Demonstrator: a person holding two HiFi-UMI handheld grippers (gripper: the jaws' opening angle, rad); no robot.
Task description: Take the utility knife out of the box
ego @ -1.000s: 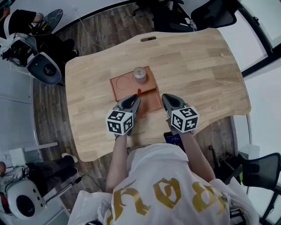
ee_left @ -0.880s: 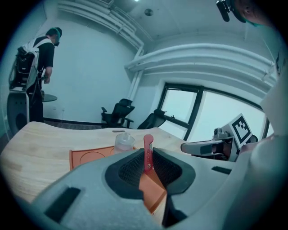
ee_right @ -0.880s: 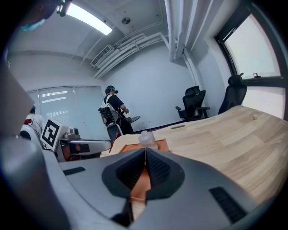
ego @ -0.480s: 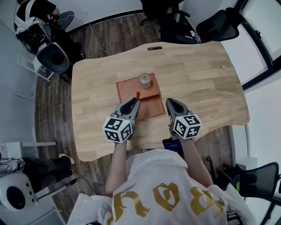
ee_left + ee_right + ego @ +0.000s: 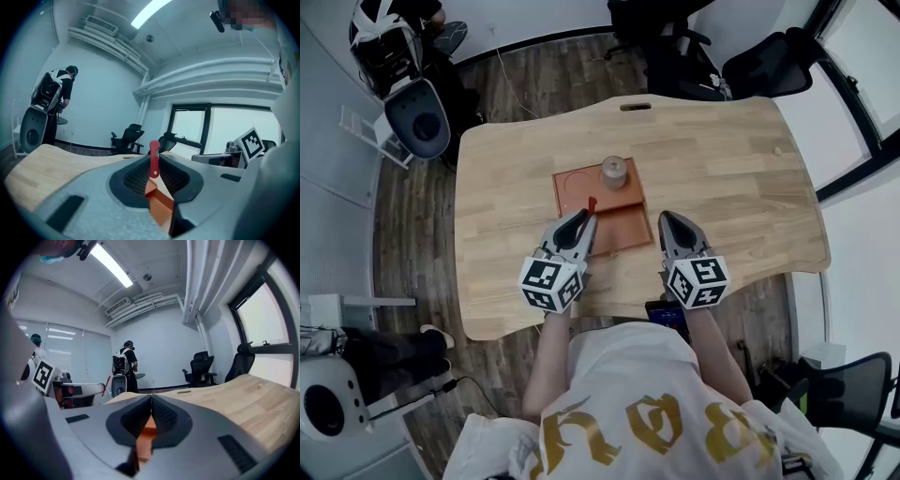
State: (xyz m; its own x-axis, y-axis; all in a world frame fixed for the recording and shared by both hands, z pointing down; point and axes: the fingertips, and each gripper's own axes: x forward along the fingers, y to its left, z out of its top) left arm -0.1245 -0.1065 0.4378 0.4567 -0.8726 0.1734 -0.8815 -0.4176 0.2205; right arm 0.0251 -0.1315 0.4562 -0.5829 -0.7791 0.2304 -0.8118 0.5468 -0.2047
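An orange-brown box [image 5: 630,228] lies open on the wooden table [image 5: 722,169]. My left gripper [image 5: 582,221] is at the box's front left corner, shut on a red utility knife [image 5: 592,203] that sticks out past its tips. In the left gripper view the knife [image 5: 153,159] stands upright between the closed pads of the left gripper [image 5: 153,169], with the box [image 5: 160,207] below. My right gripper [image 5: 667,221] sits just off the box's front right edge, shut and holding nothing. The right gripper view shows its pads [image 5: 159,416] pressed together.
A grey cylinder [image 5: 613,172] stands in the box's far half next to a round ring mark [image 5: 575,186]. A dark phone-like item [image 5: 664,310] lies at the near table edge. Office chairs [image 5: 766,56] stand behind the table. A person [image 5: 124,365] stands far off.
The head view has shifted a little. Both grippers keep about the same places at the box's front, and the left one still holds the red knife.
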